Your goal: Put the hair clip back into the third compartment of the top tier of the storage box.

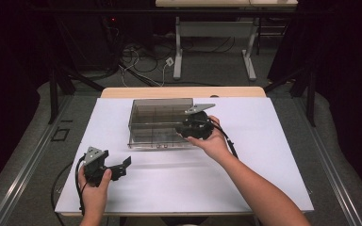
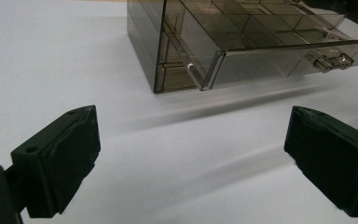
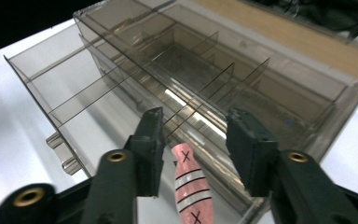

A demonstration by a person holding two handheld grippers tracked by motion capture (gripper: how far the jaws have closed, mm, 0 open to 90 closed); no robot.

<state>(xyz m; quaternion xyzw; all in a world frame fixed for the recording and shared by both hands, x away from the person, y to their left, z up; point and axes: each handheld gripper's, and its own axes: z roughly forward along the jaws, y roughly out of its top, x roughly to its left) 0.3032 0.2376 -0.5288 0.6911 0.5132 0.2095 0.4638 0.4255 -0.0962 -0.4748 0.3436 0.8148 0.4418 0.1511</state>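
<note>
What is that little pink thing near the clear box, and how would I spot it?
Start at the smoky see-through box with dividers, standing on the white table. The right gripper hangs over its near edge, jaws apart. Just below them lies a small pink piece, free of the pads. It is the one coloured thing here: rounded, with dark stripes and black crosses.

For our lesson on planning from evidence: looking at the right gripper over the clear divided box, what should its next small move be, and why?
Probably lift the right gripper straight up and away. Its jaws stand apart, not pressing the pink striped piece lying between them inside the divided box, so the piece seems delivered. The left gripper waits open on the white table.
</note>
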